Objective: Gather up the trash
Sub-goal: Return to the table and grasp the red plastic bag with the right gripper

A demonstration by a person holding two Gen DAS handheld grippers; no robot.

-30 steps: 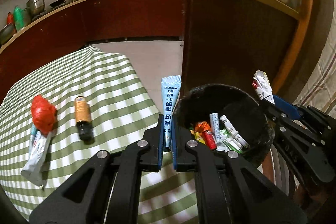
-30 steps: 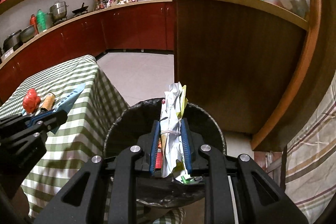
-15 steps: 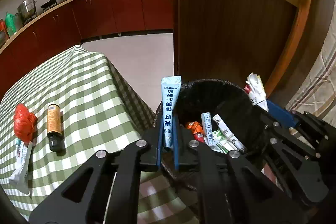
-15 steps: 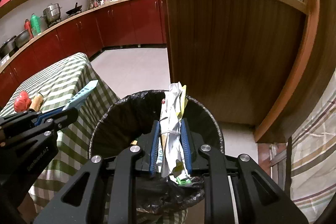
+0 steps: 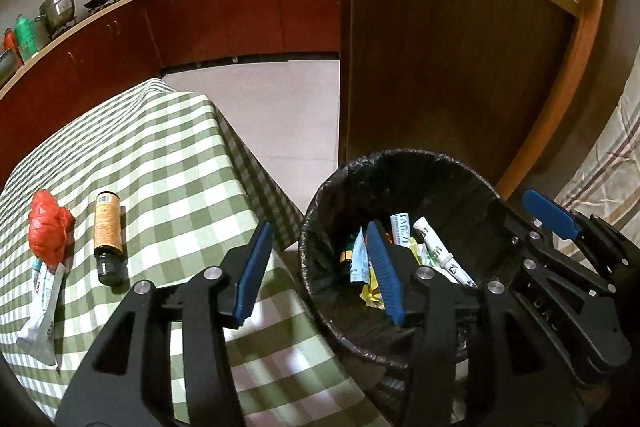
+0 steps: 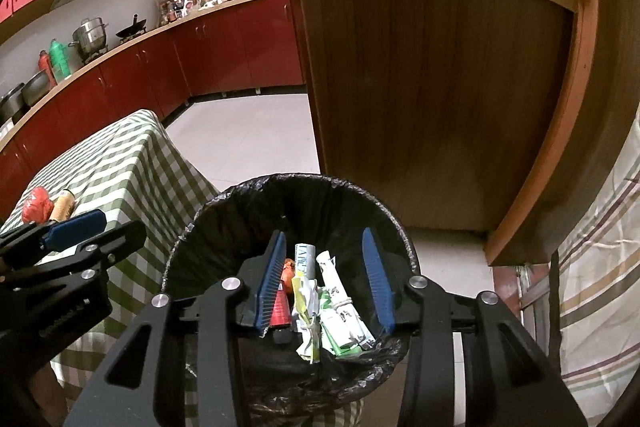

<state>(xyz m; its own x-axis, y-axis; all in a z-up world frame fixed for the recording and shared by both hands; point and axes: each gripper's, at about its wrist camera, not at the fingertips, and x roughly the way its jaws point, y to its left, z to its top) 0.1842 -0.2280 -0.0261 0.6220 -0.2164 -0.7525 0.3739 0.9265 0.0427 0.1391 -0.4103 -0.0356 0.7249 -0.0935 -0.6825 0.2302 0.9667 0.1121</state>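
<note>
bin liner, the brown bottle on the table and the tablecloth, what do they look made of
Bin liner: thin black plastic film, by its crinkled, glossy rim.
Brown bottle: looks like amber glass or plastic with a dark cap and paper label; the view leaves it open.
Tablecloth: green and white check, draping softly over the edge with a matte look, likely woven fabric, possibly vinyl.

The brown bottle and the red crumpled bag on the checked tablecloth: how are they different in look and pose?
The brown bottle is a smooth, rigid cylinder with an orange label and a dark cap; the red crumpled bag is soft and shapeless. The bottle lies straight on its side by itself; the bag sits bunched, overlapping the top of a white tube. Both rest on the checked tablecloth, outside the trash bin.
</note>
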